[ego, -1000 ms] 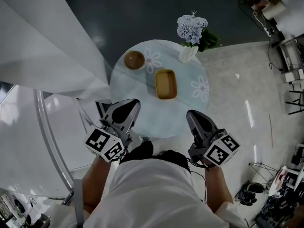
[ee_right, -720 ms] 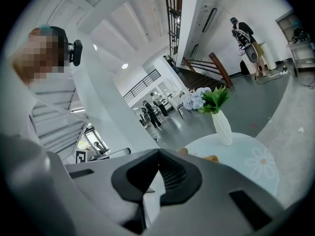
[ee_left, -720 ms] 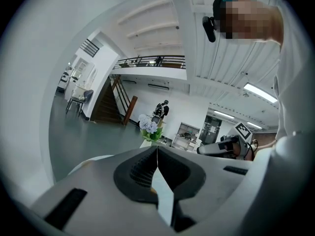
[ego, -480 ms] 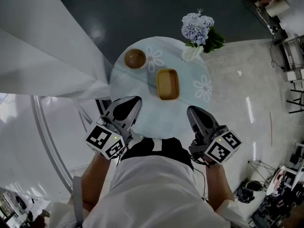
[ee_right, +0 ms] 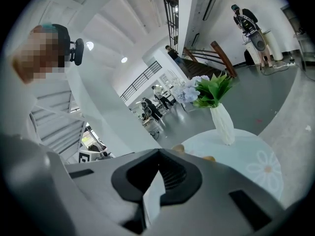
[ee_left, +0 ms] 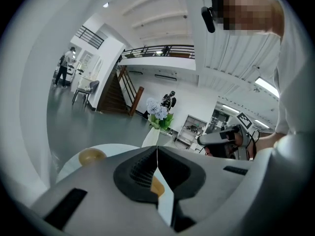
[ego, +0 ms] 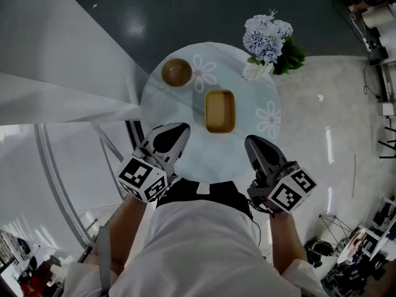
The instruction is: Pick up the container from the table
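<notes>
Left gripper (ego: 178,130) and right gripper (ego: 251,143) hover closed near container (ego: 219,111).

The left tongs (ee_left: 157,153) are closed and empty, with the round table (ee_left: 117,148), brown bowl (ee_left: 91,156) and flower vase (ee_left: 151,137) beyond.

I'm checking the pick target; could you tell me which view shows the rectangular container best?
The head view: the container lies whole and unobstructed on the table. The left gripper view catches only an orange sliver; the right gripper view, barely an edge.
</notes>
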A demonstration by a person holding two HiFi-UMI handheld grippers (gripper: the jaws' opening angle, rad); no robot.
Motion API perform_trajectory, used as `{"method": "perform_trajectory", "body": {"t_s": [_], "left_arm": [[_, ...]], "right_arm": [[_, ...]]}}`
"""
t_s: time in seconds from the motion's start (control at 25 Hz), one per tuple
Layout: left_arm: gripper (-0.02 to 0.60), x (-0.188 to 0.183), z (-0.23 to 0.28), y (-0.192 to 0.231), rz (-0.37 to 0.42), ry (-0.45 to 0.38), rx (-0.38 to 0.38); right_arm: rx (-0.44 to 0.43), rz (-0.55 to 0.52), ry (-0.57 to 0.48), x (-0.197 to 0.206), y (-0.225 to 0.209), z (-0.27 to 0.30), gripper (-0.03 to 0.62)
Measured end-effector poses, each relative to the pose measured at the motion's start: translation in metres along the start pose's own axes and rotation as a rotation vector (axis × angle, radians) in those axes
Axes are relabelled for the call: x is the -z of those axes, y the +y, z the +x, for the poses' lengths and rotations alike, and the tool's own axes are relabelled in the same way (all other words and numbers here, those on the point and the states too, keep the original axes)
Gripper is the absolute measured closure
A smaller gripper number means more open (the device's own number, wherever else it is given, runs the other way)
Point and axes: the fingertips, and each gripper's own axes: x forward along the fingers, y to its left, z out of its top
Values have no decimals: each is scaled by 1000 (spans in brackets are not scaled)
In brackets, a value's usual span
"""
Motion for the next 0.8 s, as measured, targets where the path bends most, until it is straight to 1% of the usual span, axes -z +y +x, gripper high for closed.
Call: {"method": "perform_trajectory", "body": {"t_s": [0.24, 0.44, 0.6, 0.8], "left_arm": [[560, 25, 32, 10, -15, 62, -43], [560, 38, 55, 26, -20, 74, -101], [560, 54, 68, 37, -42, 95, -136], [560, 80, 84, 49, -100, 132, -163]], "right_arm": [[-28, 30, 53, 1, -29, 9, 572], [-48, 44, 98, 3, -55, 19, 572], [-62, 58, 137, 9, -69, 26, 572], [-62, 78, 181, 20, -86, 30, 572]]}}
